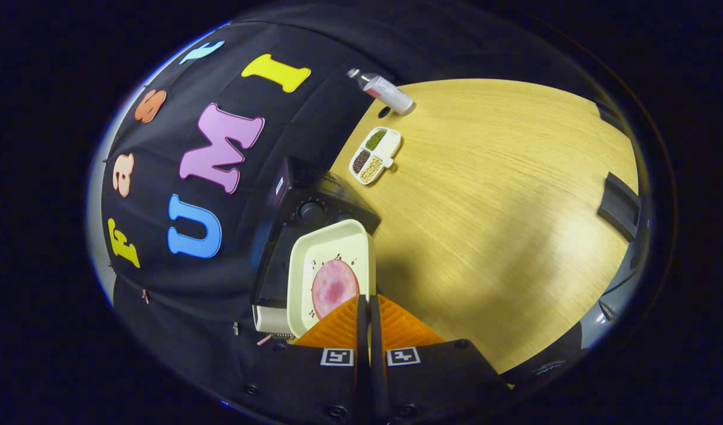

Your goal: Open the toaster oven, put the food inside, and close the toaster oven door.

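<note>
Through my gripper view, my jaws were drawn together on the near rim of a cream square plate, with only a thin slit between the two pads. The plate's edge ran into that slit, so both fingers appeared to be pressing on it. On the plate lay a round pink slice of ham, just ahead of my fingertips at 11 o'clock, with its near edge hidden behind the left pad.

The plate was held in front of the toaster oven, which stood at 11 o'clock beyond my fingers, against the black cloth wall. Its dark body and a round knob showed just past the plate's far rim. I could not tell whether the plate touched the oven, nor whether the door was open, since the plate covered most of its front.

Farther off at 12 o'clock, on the pale wooden counter, sat a small white divided tray holding green, dark and yellowish grains in its compartments. Beyond it, near the counter's far edge, stood a bottle with a pale cap. At 2 o'clock, well apart from everything else, a dark flat object lay at the counter's edge.
</note>
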A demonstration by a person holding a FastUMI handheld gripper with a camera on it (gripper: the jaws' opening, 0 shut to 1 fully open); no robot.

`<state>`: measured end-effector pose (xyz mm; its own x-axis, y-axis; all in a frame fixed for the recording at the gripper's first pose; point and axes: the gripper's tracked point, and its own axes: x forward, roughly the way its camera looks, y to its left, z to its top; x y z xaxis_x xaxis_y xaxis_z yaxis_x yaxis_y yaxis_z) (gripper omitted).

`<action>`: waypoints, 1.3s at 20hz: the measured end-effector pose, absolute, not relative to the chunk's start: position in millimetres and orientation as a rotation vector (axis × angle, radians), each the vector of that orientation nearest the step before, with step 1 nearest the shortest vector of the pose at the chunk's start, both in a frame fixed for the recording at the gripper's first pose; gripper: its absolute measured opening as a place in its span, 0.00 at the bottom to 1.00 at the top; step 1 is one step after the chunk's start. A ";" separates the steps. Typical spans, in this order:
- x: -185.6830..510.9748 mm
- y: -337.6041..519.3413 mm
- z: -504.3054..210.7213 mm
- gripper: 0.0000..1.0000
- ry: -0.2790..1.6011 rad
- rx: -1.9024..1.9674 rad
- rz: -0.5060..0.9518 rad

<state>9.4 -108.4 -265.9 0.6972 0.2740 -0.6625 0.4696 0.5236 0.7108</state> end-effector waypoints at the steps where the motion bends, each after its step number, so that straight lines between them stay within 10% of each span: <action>1: 16.4 -96.4 -267.1 0.06 0.833 1.037 -0.125; 26: 203.8 25.2 -349.6 0.06 0.731 1.177 -0.295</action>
